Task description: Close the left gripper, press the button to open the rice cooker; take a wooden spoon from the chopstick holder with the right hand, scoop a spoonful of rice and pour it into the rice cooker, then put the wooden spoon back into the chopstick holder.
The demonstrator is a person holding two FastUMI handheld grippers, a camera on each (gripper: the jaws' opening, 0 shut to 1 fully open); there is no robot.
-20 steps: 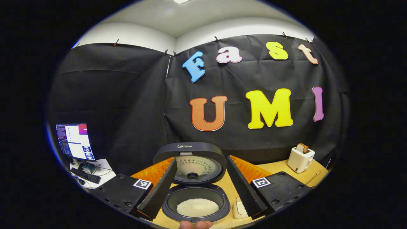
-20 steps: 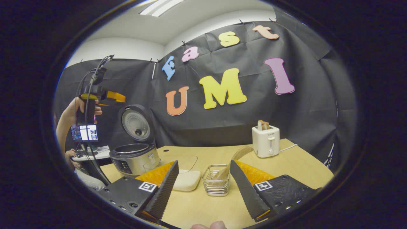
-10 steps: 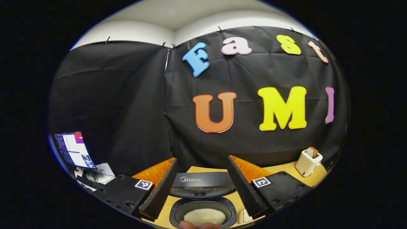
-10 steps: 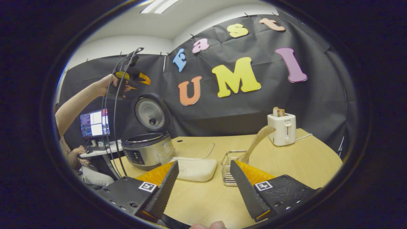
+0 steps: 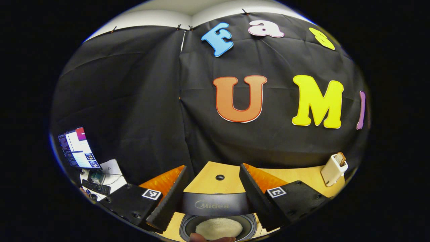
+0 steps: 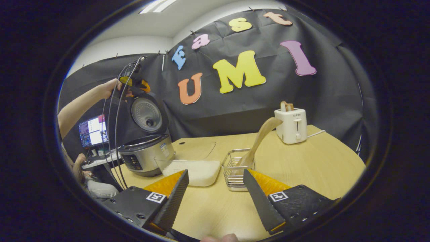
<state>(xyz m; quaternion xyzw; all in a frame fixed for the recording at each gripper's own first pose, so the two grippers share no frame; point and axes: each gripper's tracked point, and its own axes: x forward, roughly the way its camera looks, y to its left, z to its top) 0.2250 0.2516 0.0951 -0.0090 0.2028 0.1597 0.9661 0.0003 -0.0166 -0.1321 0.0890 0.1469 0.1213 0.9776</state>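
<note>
In the right gripper view the right tool [image 6: 215, 193] sits at the bottom centre, its fingers spread wide with nothing between them, above the wooden worktop [image 6: 312, 164]. Just beyond it, at centre, stands the wire chopstick holder [image 6: 235, 168] with the wooden spoon [image 6: 260, 139] leaning up and to the right out of it. Just left of the holder is a clear container of rice [image 6: 193, 169]. At the left the rice cooker [image 6: 144, 156] stands with its lid [image 6: 146, 114] raised upright. A hand holds the left tool [image 6: 134, 85] at the top edge of that lid; whether it touches I cannot tell. A white toaster [image 6: 291, 125] stands at the right, well apart

In the left gripper view the left tool [image 5: 212, 193] at the bottom centre has its fingers apart, empty, with the lid's top edge [image 5: 215, 204] between them and white rice [image 5: 218, 228] in the pot below
</note>
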